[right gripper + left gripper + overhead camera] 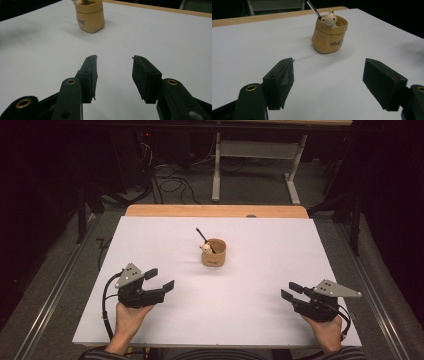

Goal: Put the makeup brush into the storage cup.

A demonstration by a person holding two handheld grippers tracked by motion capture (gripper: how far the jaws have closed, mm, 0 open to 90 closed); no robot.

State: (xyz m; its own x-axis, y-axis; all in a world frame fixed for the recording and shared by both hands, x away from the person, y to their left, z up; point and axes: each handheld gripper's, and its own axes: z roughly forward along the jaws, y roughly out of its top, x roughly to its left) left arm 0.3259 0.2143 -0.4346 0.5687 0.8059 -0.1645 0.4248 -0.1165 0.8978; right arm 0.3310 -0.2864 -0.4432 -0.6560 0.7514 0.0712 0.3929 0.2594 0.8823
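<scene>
A tan bag-shaped pot [214, 252] stands near the middle of the white table [260, 285]. A small bear figure [329, 18] leans on its rim and a dark pen [313, 8] sticks out of it. My left gripper [160, 279] rests at the front left, open, jaws aimed toward the pot [329, 37] with nothing between them. At the front right my right gripper [289, 291] is open too, its jaws apart over bare table, the pot [90, 17] well ahead of them.
The table's wooden far edge [215, 210] borders the white sheet. Beyond it on the floor stand a desk frame [255, 165] and loose cables [170, 182]. Dark floor lies on both sides of the table.
</scene>
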